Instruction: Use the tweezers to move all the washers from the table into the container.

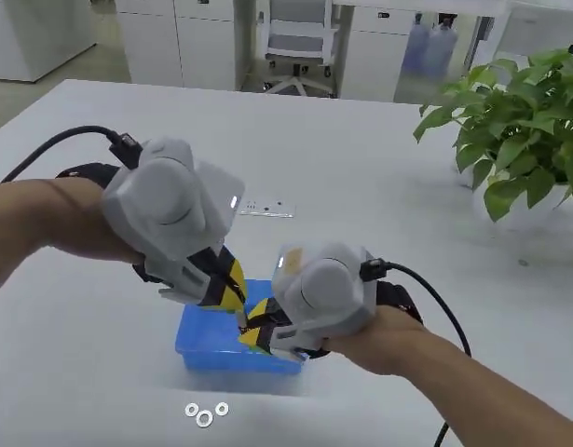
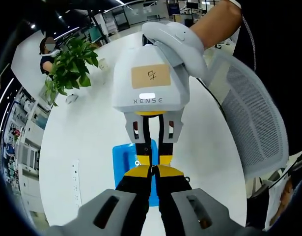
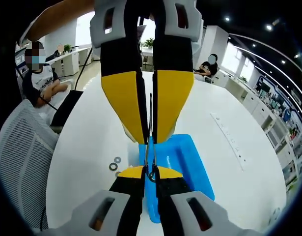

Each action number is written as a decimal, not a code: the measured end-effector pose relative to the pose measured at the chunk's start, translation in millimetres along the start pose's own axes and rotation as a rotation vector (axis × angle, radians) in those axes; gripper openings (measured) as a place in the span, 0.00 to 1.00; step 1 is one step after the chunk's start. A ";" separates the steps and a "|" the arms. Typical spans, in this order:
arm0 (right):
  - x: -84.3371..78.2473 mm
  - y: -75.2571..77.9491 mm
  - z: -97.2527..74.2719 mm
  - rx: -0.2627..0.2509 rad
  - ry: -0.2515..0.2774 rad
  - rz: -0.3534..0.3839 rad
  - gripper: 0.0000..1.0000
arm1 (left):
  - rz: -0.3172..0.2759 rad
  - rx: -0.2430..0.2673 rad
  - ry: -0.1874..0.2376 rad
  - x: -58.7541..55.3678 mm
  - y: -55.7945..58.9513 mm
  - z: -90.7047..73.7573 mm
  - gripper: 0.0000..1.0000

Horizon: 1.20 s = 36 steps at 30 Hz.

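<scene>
The right gripper (image 3: 150, 173) and the left gripper (image 3: 150, 140), facing it, both pinch thin tweezers (image 3: 151, 115) over a blue container (image 3: 186, 164). Washers (image 3: 114, 164) lie beside it on the table (image 3: 82, 147).

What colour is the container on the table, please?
The container is bright blue, best seen in the head view.

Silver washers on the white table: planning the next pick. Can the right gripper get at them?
Probably yes: the three silver washers lie on open white table beside the blue plastic container, nothing between them and the right gripper, shut on thin metal tweezers.
</scene>
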State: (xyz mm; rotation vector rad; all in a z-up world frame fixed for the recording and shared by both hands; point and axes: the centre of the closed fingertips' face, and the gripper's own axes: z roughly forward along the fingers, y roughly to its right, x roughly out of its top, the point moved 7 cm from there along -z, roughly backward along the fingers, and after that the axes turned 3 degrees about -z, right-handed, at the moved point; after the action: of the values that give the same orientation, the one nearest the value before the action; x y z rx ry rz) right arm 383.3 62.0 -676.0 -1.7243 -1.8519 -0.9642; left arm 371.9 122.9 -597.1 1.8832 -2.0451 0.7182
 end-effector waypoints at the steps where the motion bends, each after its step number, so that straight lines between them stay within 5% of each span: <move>1: -0.7 1.7 1.1 -0.001 0.000 -0.002 0.10 | 0.000 0.001 0.000 -0.9 -1.5 0.7 0.07; 18: -19.9 20.3 24.7 0.010 -0.021 0.016 0.10 | -0.021 -0.014 -0.019 -21.6 -23.1 23.4 0.07; 36: -42.1 27.4 43.3 0.049 -0.046 0.068 0.10 | -0.037 -0.051 -0.035 -36.5 -33.9 48.1 0.07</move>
State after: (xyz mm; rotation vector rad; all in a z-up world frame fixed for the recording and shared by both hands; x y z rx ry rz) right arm 422.1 64.7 -729.8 -1.7820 -1.8170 -0.8521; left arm 416.0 127.6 -650.3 1.9135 -2.0240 0.6224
